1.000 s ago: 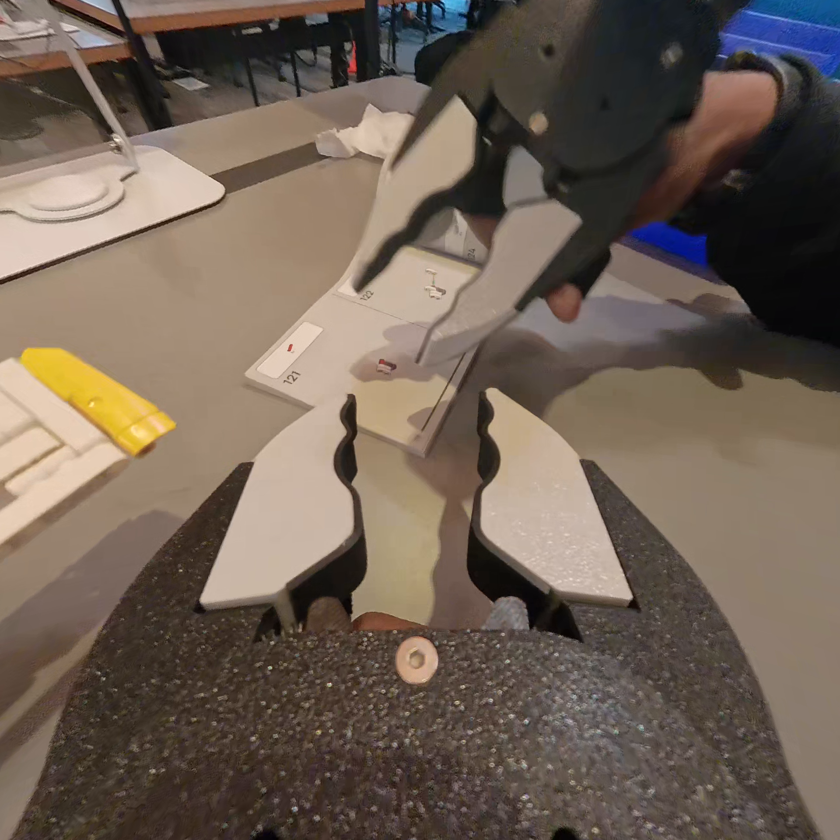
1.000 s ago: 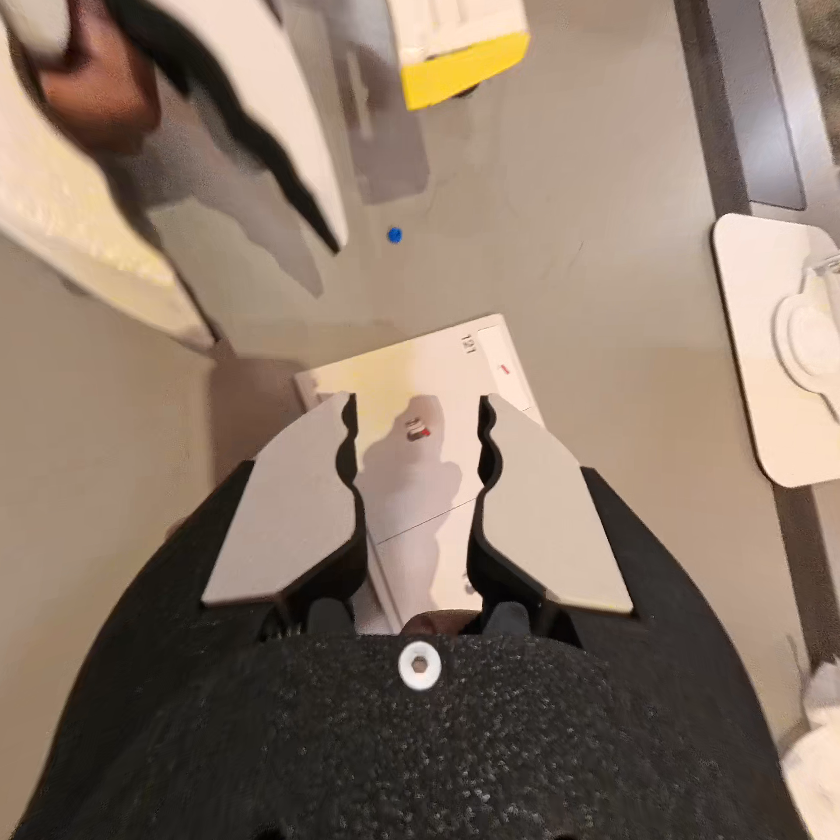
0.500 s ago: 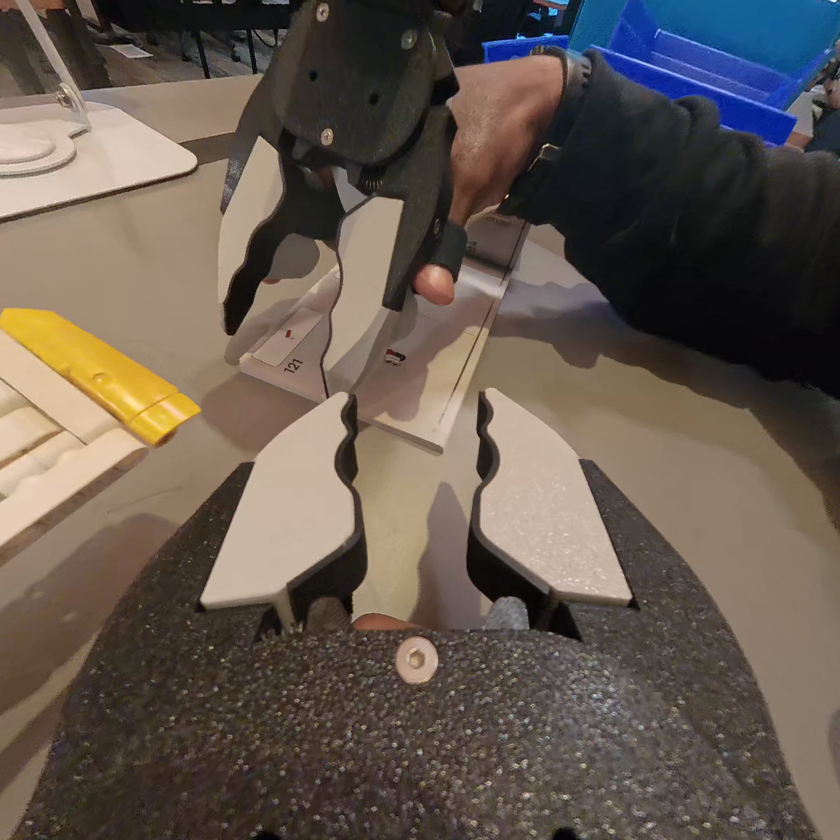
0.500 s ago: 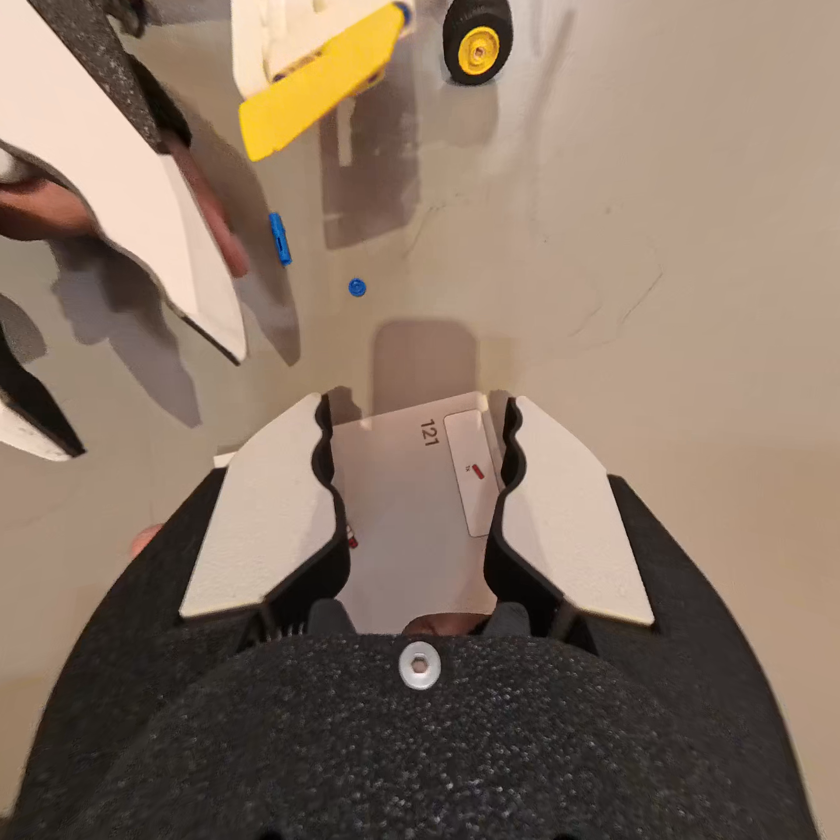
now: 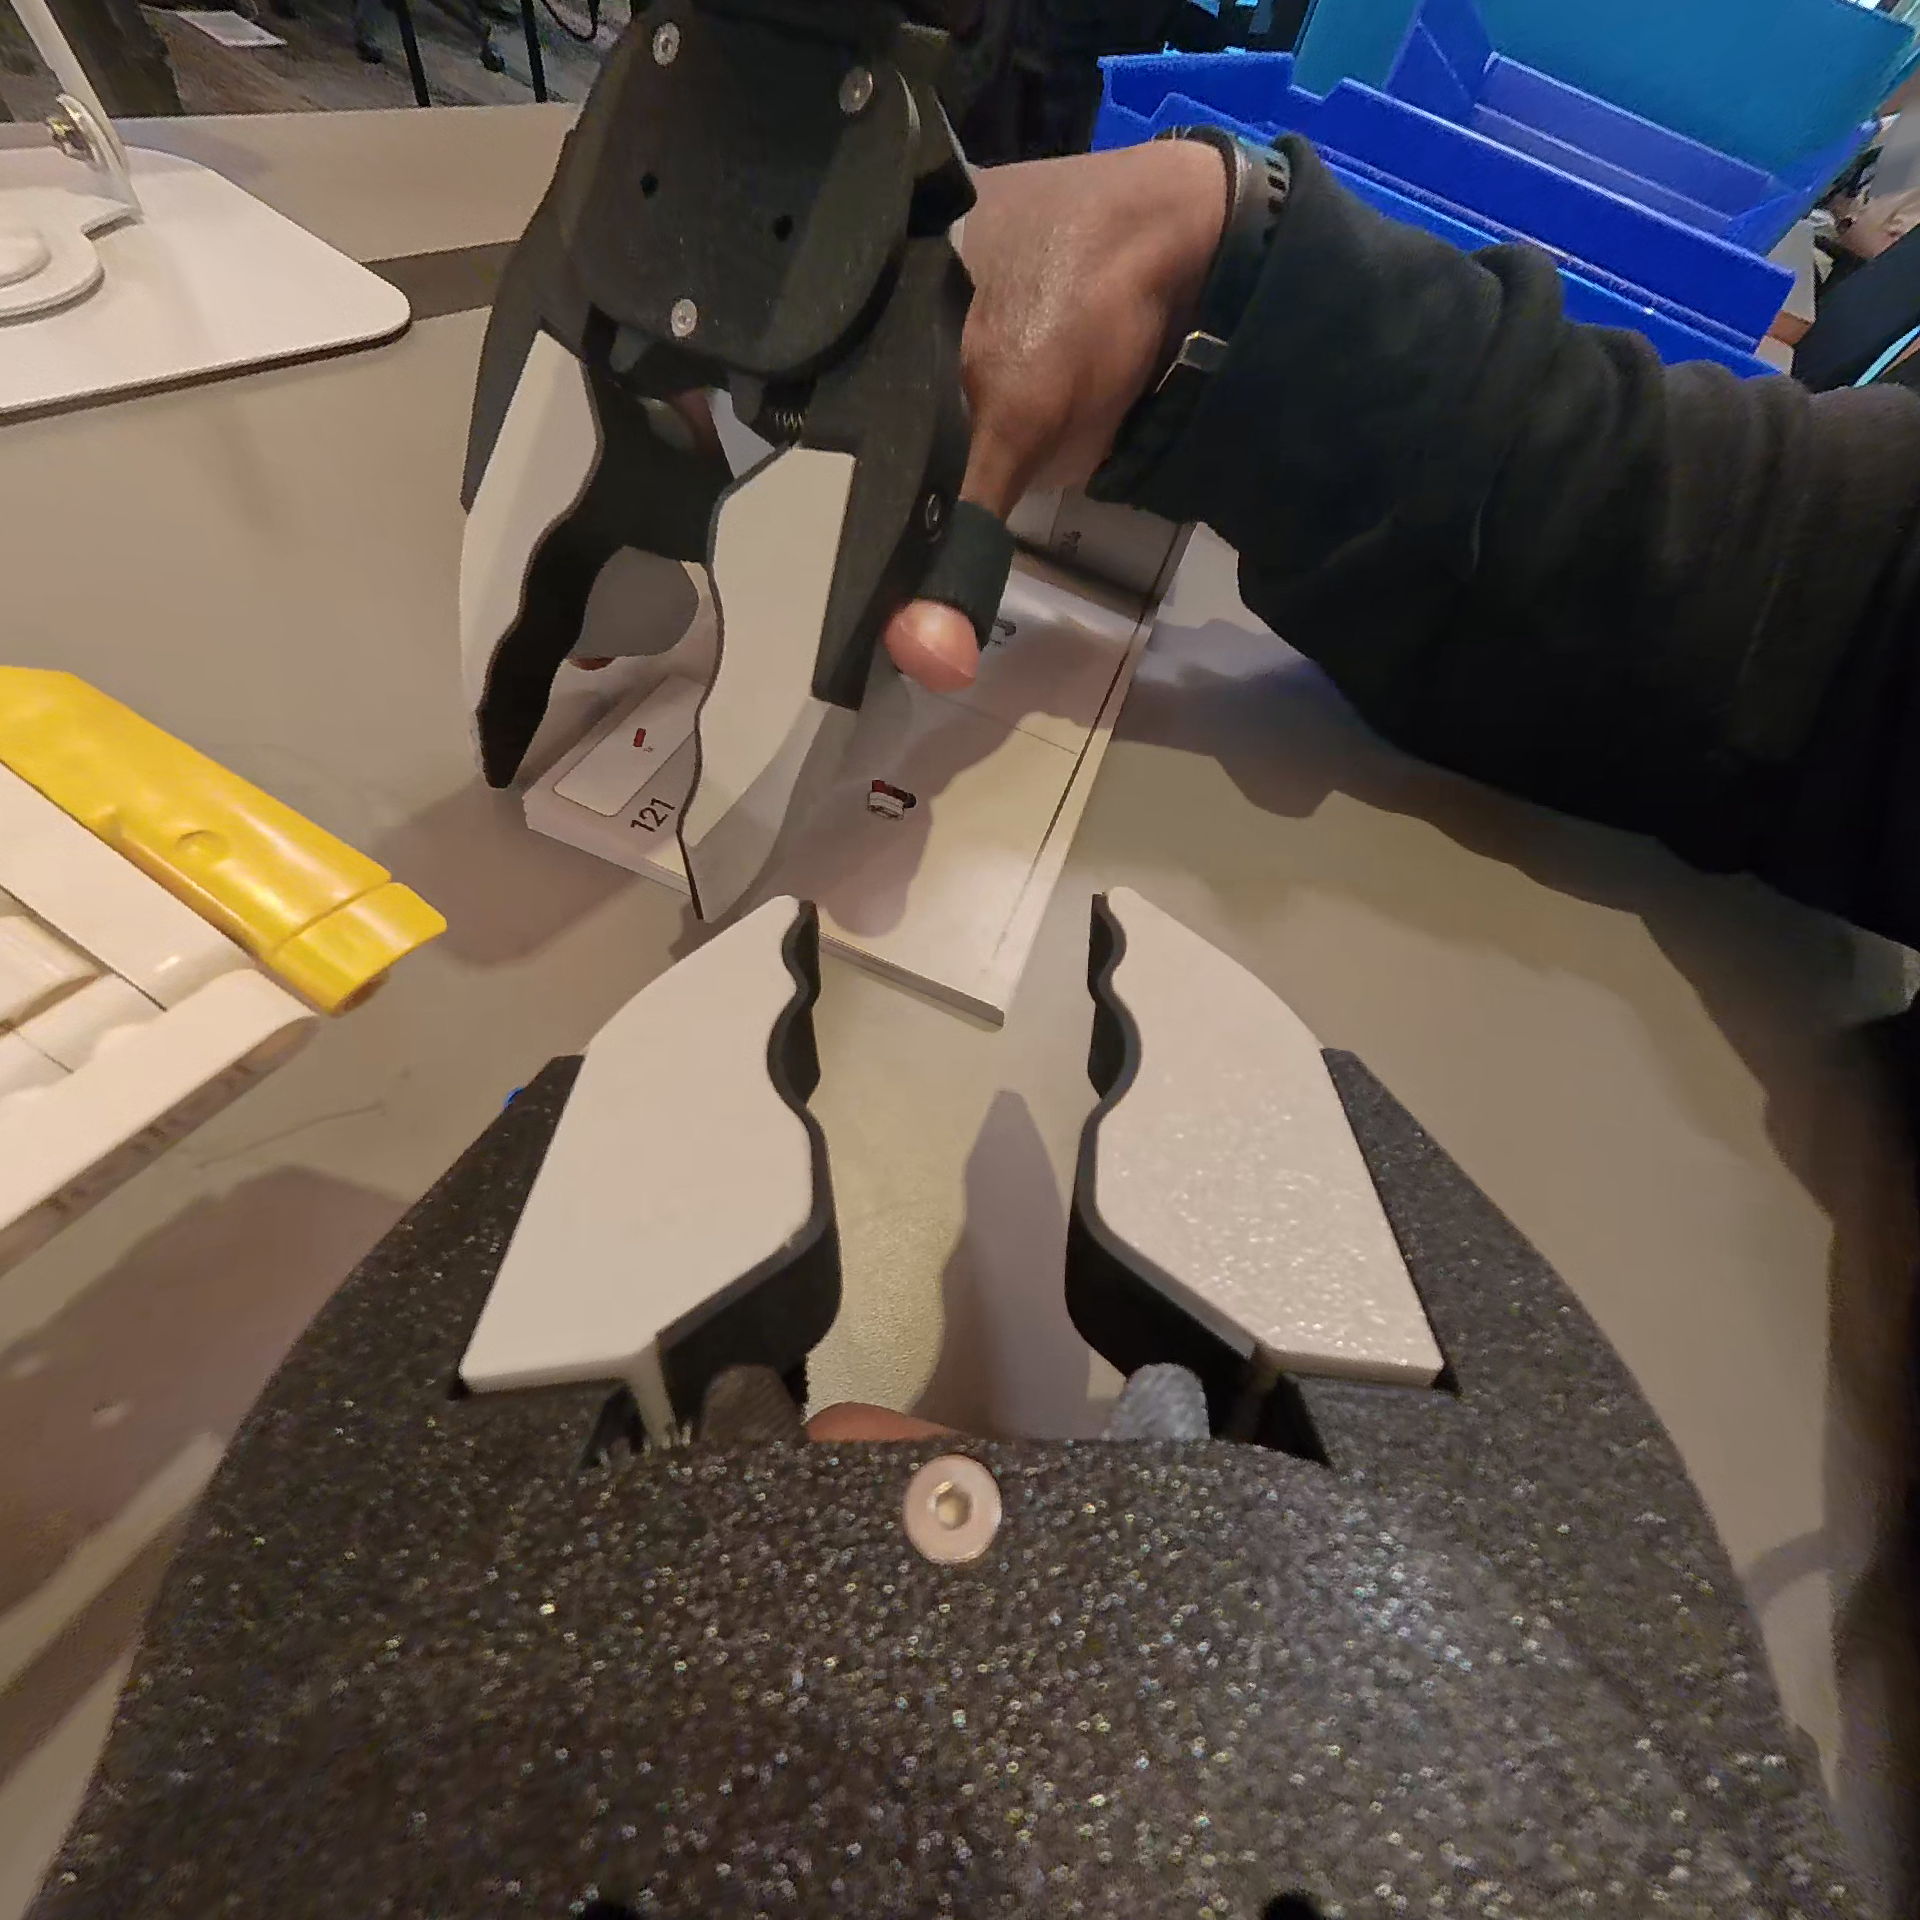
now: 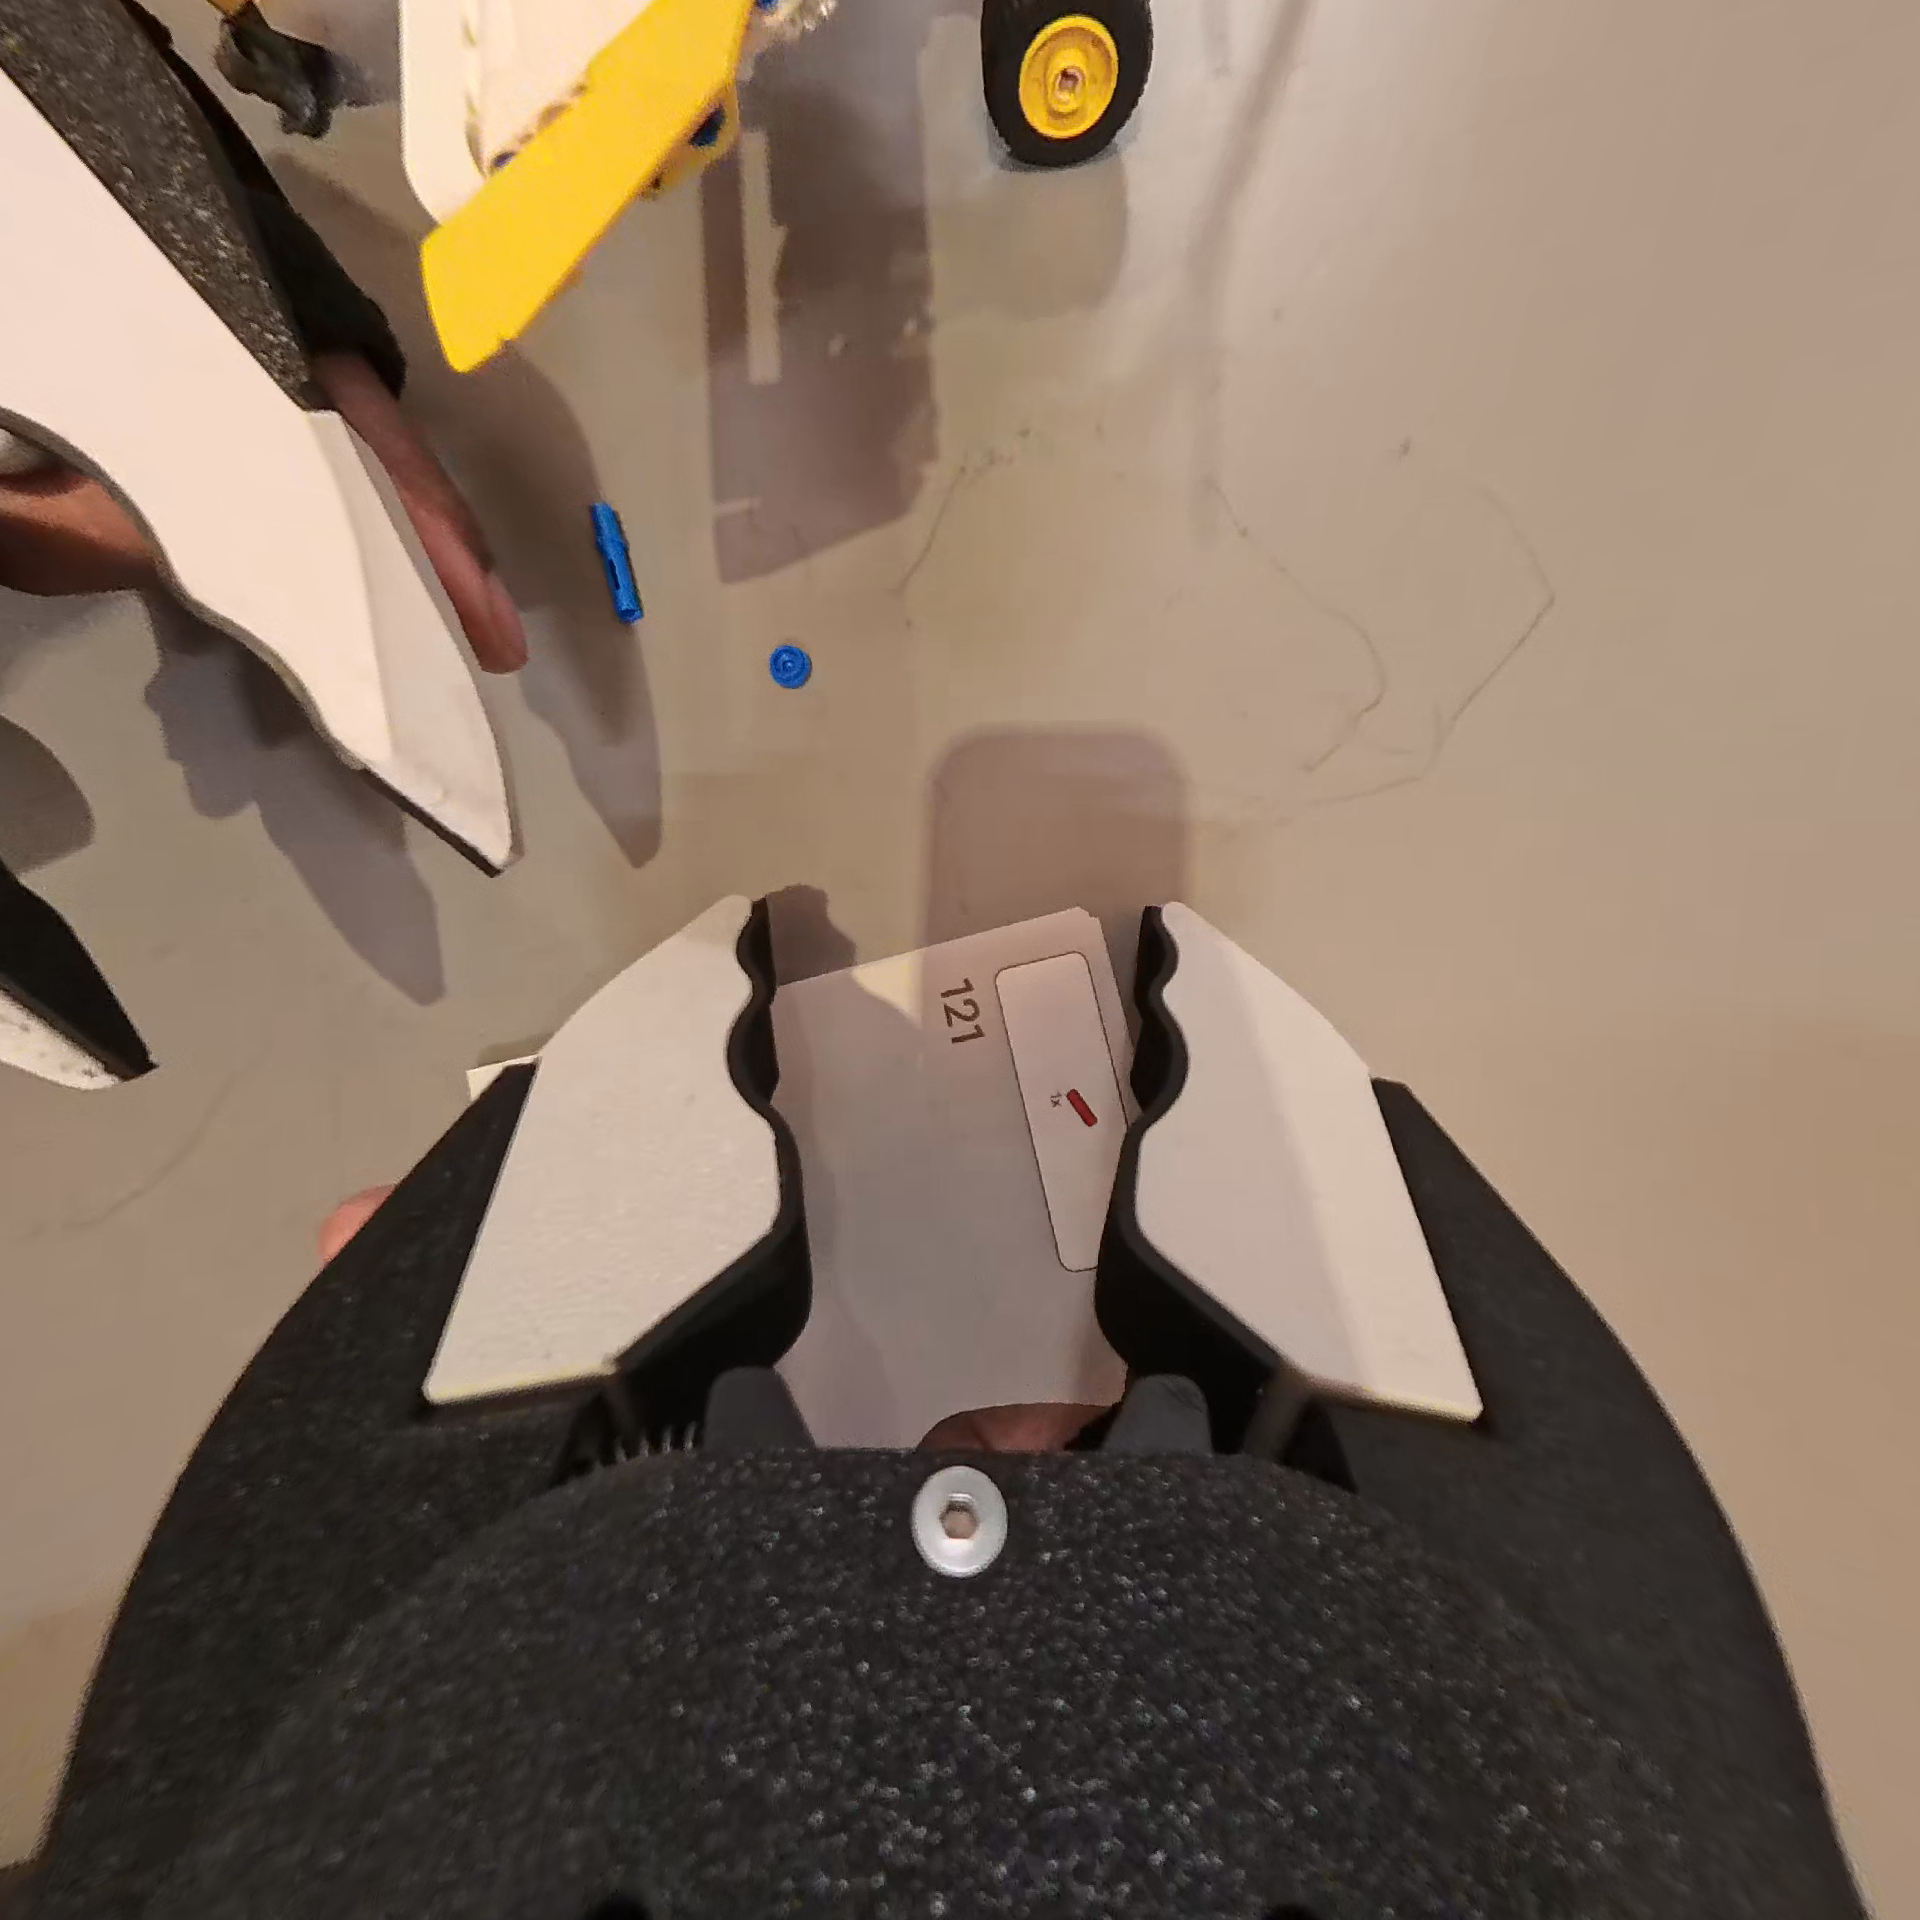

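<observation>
An open white instruction booklet [image 5: 935,831] lies flat on the grey table. My right gripper [image 6: 954,935] is open and points down over the booklet's corner [image 6: 935,1143], which lies between its fingers; the pads do not press on it. In the left wrist view the right gripper [image 5: 597,842] straddles that corner, one fingertip [image 5: 694,904] close to the table at the near edge. My left gripper [image 5: 951,935] is open and empty, low over the table just short of the booklet. It also shows in the right wrist view [image 6: 312,966] at the left.
A yellow-and-white brick model [image 5: 208,831] lies to the left; it also shows in the right wrist view [image 6: 582,177]. A yellow-hubbed wheel [image 6: 1065,78], a blue pin [image 6: 615,561] and a small blue round piece [image 6: 791,665] lie on the table. A white stand base [image 5: 208,281] and blue bins [image 5: 1507,156] stand behind. The small blue round piece [image 6: 791,665] is about 5 cm from my right fingertips.
My right gripper has swung from above the page's middle to the booklet's near-left corner and lower, and its jaws have widened. My left gripper has barely moved and stays open.
</observation>
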Motion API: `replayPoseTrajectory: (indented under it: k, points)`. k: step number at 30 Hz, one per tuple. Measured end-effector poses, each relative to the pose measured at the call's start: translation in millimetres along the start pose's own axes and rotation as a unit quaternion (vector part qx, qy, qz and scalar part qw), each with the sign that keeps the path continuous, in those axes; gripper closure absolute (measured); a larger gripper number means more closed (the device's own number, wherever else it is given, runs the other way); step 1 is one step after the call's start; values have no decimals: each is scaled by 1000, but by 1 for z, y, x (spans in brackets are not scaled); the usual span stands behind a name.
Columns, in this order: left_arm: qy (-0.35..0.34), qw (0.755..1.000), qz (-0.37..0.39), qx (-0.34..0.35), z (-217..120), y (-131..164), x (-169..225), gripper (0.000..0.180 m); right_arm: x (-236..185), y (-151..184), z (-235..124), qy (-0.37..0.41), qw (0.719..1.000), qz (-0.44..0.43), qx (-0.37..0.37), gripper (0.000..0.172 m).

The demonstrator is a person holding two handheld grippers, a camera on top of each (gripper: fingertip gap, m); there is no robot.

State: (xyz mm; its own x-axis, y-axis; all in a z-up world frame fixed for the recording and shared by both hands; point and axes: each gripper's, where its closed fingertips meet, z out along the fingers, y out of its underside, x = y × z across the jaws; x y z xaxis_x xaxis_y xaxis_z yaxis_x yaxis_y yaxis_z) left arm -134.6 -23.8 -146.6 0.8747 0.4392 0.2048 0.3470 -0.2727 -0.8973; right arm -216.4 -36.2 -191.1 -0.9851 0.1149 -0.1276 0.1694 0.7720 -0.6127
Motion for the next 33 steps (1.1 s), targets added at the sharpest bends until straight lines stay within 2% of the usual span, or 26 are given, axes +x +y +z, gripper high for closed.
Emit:
replayPoseTrajectory:
  k: [33]
  points:
    - [-6,1000,-5,-3,0,1,-3,131,-9,-1,-9,1,1000,-12,7,109]
